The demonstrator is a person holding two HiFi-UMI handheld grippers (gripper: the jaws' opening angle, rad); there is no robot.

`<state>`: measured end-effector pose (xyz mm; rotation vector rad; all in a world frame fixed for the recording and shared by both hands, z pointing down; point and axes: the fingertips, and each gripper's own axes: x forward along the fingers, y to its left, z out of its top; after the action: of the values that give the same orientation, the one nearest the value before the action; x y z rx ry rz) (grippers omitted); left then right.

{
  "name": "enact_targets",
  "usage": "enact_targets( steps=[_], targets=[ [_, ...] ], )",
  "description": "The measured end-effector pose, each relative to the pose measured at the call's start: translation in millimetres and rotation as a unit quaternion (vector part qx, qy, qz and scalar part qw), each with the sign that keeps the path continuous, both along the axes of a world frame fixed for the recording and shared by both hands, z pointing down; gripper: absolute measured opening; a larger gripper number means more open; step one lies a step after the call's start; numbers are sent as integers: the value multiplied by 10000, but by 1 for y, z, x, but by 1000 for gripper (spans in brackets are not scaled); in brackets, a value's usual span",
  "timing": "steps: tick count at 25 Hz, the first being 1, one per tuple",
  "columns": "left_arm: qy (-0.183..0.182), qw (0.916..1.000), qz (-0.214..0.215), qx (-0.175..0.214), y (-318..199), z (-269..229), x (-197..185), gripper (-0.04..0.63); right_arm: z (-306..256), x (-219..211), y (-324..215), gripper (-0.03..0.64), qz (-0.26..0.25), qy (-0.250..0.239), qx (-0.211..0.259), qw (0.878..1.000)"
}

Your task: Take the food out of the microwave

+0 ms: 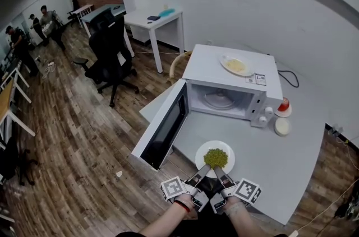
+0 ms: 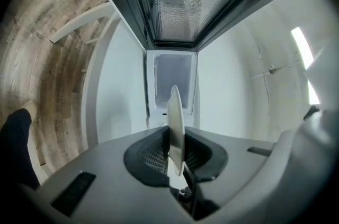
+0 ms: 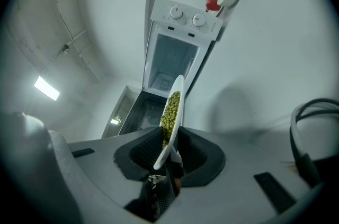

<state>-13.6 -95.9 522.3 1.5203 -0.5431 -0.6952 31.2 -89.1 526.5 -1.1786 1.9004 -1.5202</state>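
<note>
Clamping both jaws on pea plate (image 1: 199,158) at grey table (image 1: 297,160); wood floor (image 1: 84,135) beyond.

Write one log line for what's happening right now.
stage: plate of green food out of microwave | door: open | left gripper: shut on plate | right gripper: shut on plate

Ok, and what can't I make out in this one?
- Head view: whether the plate of green food touches the table or hangs above it; the steep downward angle hides any gap.
- Left gripper view: the food; the plate stands edge-on between the jaws, so none of it shows.
- Head view: what lies on the second plate atop the microwave, and what the red-topped item beside it is; both too small.
</note>
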Motion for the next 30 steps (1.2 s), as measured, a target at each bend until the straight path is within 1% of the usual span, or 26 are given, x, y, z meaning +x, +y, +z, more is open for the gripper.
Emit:
enact_targets(
  steps=[1,2,5,7,9,10,11,14,16,18,22,25,30],
  targets=[
    [-83,10000,-1,-14,4,5,-3,46,-1,-3,4,97,4,-99,-8,10000],
    [-86,10000,-10,-27,8,6,-5,46,-1,-6,8,97,6,-187,-17,9998],
    [99,9999,-69,-24,18,-3,-7,46,-2,-11,18,95,-25,-249,-21,9997],
    [48,10000,-80,-32,24,-1,-11,46,-2,-13,23,95,-60,-224,1,9997],
    [-29,10000,-77,-44,30,1,-14,46,-3,-17,29,95,-61,-353,-20,9994],
    [-7,10000,-84,-29,33,-1,-15,46,-4,-19,31,95,-66,-390,-24,9992],
    [11,10000,-93,-2,35,-3,-16,46,-4,-20,34,95,-80,-391,-16,9992],
    [-176,9998,-100,35,42,3,-22,46,-2,-21,40,95,-156,-232,56,9996],
    [-78,9999,-124,-6,47,2,-23,46,-2,-22,44,95,-180,-231,89,9995],
    [-89,9999,-110,-25,52,3,-24,46,-2,-25,48,94,-182,-307,107,9993],
    [27,9999,-100,-54,62,-1,-25,46,-1,-30,61,94,-141,-463,-37,9988],
    [23,9999,-89,-64,68,0,-28,46,-1,-31,66,94,-152,-391,28,9991],
    [10,10000,-46,-69,77,-2,-29,46,-3,-33,76,94,-87,-445,-34,9990]
  ],
)
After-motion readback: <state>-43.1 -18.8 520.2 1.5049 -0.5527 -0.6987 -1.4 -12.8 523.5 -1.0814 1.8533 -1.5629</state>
